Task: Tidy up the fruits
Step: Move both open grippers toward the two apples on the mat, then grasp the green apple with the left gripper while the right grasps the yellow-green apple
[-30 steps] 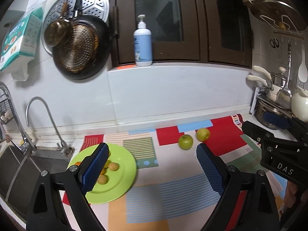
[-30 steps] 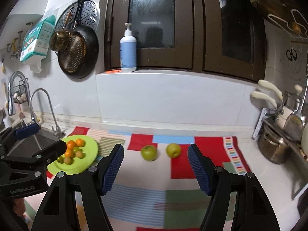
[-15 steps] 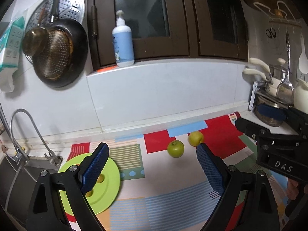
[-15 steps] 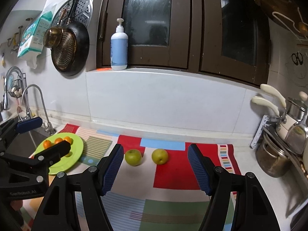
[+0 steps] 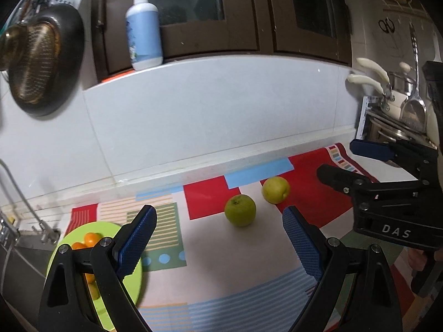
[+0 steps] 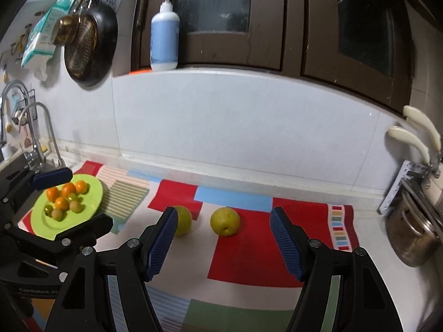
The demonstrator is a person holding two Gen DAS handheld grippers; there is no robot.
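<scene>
Both views shifted rightward and closer over the last second. Left gripper spread, empty, now aimed at green apple; right gripper spread, framing yellow apple. Both fruits on worktop mat, apart from plate. Pickup imminent.

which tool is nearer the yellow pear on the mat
Right. The right tool is open and lined up with the yellow pear just ahead between its fingers. The left tool, also open, faces the green apple; the pear sits beyond, to its right.
</scene>
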